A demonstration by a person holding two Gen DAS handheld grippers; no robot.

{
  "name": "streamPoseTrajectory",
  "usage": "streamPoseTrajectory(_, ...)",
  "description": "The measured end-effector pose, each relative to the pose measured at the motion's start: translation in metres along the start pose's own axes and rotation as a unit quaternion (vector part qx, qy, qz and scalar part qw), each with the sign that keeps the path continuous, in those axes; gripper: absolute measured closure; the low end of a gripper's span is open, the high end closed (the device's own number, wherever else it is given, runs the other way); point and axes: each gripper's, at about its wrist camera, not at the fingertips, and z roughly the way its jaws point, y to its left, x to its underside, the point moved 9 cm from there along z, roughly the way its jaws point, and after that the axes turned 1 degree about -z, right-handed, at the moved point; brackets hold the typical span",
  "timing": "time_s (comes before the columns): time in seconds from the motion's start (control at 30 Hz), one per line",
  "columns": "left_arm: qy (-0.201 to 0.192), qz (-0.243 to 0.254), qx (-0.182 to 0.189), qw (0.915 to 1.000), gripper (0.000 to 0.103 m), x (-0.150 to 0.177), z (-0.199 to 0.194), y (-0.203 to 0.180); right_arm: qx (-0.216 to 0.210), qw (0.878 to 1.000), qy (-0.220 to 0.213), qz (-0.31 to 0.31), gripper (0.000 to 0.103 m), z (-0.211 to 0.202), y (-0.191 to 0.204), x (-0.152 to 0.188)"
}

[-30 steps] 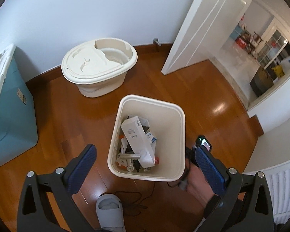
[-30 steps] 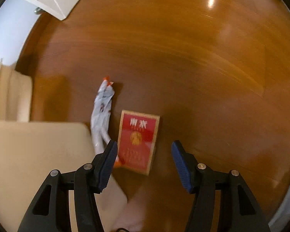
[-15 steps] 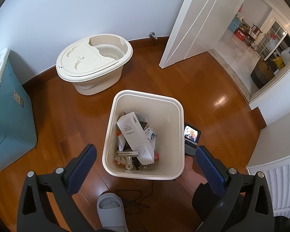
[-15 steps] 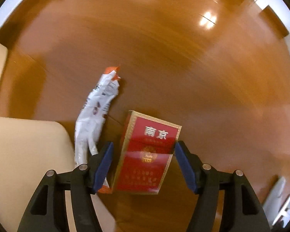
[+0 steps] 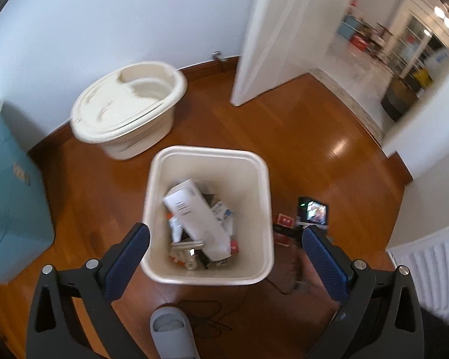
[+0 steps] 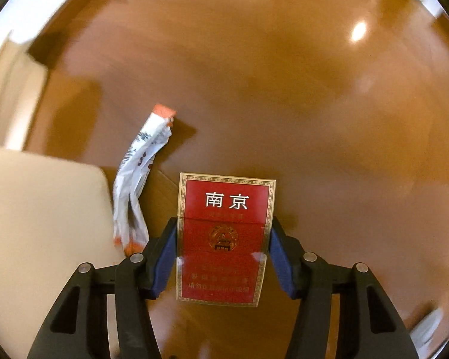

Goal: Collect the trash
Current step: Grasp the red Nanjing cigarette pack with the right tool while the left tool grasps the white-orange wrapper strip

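A cream trash bin [image 5: 254, 161] stands on the wood floor, holding a white box [image 5: 194, 215] and several scraps. My left gripper [image 5: 224, 248] hangs open above its near rim, empty. My right gripper [image 6: 223, 251] is shut on a red cigarette pack [image 6: 224, 233], pads on its two long sides, low over the floor just right of the bin [image 6: 30, 209]. A crumpled white and orange wrapper [image 6: 137, 185] lies on the floor between the pack and the bin. The pack also shows in the left wrist view [image 5: 284, 220].
A cream tub with lid [image 5: 128, 107] stands by the far wall. A teal box [image 5: 9, 197] is at the left. An open white door [image 5: 278, 30] leads to another room. A grey slipper [image 5: 169, 332] and a cable [image 5: 206, 314] lie near the bin. A white radiator [image 5: 428, 272] is at right.
My right gripper moved forward around the red pack and closed on it. The left gripper drifted slightly over the bin and stayed open.
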Motion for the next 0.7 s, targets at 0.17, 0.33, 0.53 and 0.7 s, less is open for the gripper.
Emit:
streamPoseTrajectory(0.17, 0.026, 0.098, 0.027, 0.9944, 0.0, 0.008, 0.058, -0.097, -0.019, 0.999, -0.018, -0.044, 0.045, -0.083, -0.056, -0.018)
streamPoseTrajectory(0.33, 0.081, 0.142, 0.055, 0.985, 0.0, 0.007, 0.167, -0.193, -0.049, 0.995, -0.076, -0.032, 0.044, -0.154, -0.118, -0.034)
streamPoseTrajectory(0.53, 0.179, 0.103, -0.035, 0.9778, 0.0, 0.02, 0.333, -0.174, -0.096, 0.99, -0.092, 0.056, 0.044, -0.159, -0.198, -0.035)
streamPoseTrajectory(0.7, 0.202, 0.119, -0.074, 0.9692, 0.0, 0.025, 0.403, -0.136, -0.134, 0.982, -0.09, 0.097, 0.044, -0.145, -0.236, -0.059)
